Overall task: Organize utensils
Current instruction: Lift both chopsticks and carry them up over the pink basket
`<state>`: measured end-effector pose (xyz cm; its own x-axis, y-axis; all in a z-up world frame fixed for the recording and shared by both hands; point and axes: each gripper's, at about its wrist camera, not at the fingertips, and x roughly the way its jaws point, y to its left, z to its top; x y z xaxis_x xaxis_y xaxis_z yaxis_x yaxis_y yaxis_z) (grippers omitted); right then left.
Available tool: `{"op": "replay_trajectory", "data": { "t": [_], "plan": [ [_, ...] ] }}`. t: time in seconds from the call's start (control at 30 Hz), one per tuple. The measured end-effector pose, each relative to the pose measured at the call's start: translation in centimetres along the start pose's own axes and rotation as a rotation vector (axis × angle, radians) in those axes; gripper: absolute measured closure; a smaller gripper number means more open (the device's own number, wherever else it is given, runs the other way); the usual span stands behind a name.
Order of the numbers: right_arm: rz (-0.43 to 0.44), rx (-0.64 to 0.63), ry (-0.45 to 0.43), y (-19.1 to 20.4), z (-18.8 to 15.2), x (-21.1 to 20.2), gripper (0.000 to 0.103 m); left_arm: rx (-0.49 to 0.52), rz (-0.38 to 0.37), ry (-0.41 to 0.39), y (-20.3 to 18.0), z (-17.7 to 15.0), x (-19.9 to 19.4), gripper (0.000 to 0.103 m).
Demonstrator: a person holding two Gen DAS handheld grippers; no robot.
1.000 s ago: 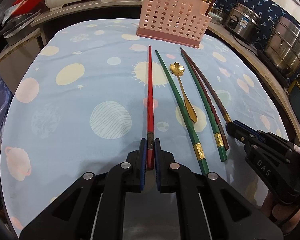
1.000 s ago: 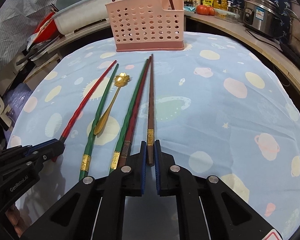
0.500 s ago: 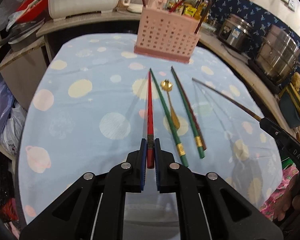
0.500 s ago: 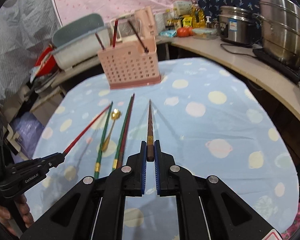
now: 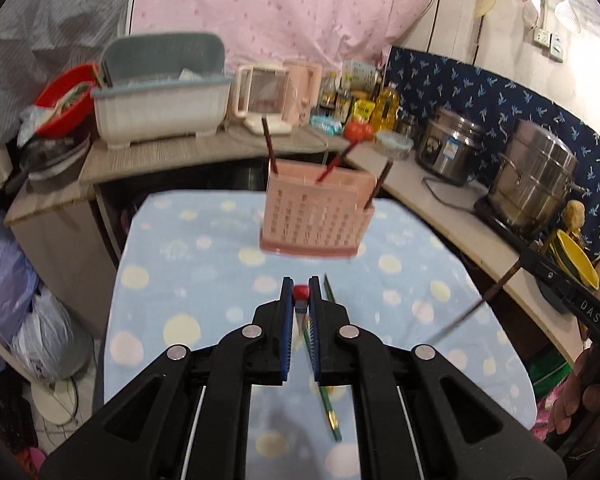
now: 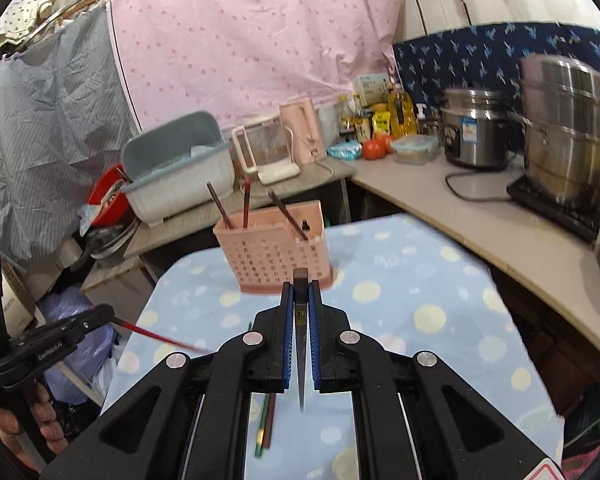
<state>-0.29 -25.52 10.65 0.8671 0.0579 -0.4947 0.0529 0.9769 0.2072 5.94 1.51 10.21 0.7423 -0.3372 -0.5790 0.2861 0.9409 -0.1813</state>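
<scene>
My left gripper (image 5: pixel 300 286) is shut on the thick end of a red chopstick (image 5: pixel 300 292), held in the air above the blue spotted tablecloth (image 5: pixel 204 264). My right gripper (image 6: pixel 300 292) is shut on a brown chopstick (image 6: pixel 301 352), whose thin tip hangs down between the fingers. The pink perforated basket (image 5: pixel 316 216) stands ahead at the table's far end with three chopsticks leaning in it. A green chopstick (image 5: pixel 327 400) lies on the cloth below. In the right wrist view, the left gripper (image 6: pixel 100 314) and its red chopstick (image 6: pixel 160 336) show at left.
A counter (image 5: pixel 440 196) wraps around the far and right sides with a grey dish rack (image 5: pixel 160 108), a pink kettle (image 6: pixel 300 132), bottles, tomatoes and steel pots (image 6: pixel 560 132). A green and a dark red chopstick (image 6: pixel 266 424) lie side by side on the cloth. Bags sit left of the table.
Both grippers have risen well above the table, each carrying its chopstick off the cloth. The views have tilted up, and the basket now sits lower and nearer the fingertips.
</scene>
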Motion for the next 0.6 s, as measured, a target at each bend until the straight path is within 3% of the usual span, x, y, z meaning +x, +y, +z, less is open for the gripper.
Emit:
{"op": "replay_trajectory", "data": {
  "t": [0.23, 0.6],
  "plan": [
    [0.012, 0.008, -0.083, -0.1, 6.1, 1.9, 0.096, 0.02, -0.002, -0.093, -0.6, 6.9, 0.9, 0.096],
    [-0.008, 0.04, -0.258, -0.5, 18.0, 5.9, 0.096, 0.034, 0.01, -0.31, -1.4, 19.4, 1.3, 0.096]
  ]
}}
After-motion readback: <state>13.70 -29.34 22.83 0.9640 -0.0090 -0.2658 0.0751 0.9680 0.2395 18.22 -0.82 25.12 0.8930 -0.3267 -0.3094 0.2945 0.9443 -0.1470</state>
